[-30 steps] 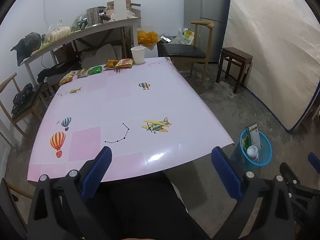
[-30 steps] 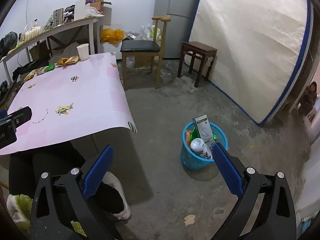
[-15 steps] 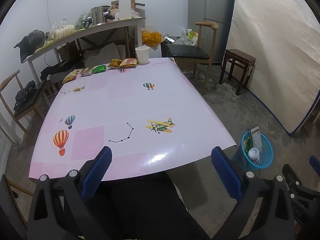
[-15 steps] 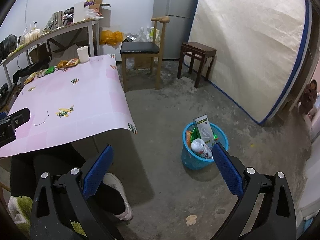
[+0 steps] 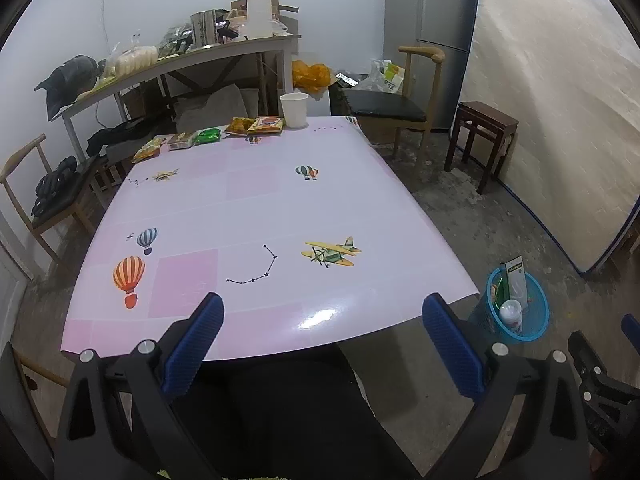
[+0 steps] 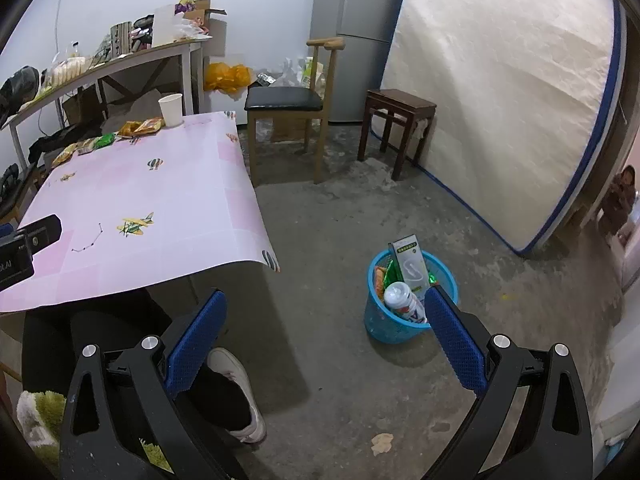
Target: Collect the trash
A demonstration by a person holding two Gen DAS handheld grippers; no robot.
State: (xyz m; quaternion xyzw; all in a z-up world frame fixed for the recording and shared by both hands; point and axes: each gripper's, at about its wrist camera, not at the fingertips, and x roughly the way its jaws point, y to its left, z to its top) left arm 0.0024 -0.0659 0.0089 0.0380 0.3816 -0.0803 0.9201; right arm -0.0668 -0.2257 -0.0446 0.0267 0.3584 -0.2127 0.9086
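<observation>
Several snack wrappers (image 5: 256,125) and a white paper cup (image 5: 294,109) lie at the far edge of the pink table (image 5: 248,208); they also show in the right wrist view (image 6: 140,127). A blue trash basket (image 6: 400,320) holding a carton and a bottle stands on the floor right of the table; it also shows in the left wrist view (image 5: 520,312). My left gripper (image 5: 320,340) is open and empty over the table's near edge. My right gripper (image 6: 324,328) is open and empty above the floor, left of the basket.
A wooden chair (image 6: 292,104) and a dark stool (image 6: 400,112) stand beyond the table. A cluttered shelf (image 5: 180,60) runs along the back wall. A mattress (image 6: 500,100) leans at the right. The person's legs and shoe (image 6: 236,392) are below the table.
Both grippers have drifted slightly back and up, so the table and basket sit a little lower in view. Both stay open and empty.
</observation>
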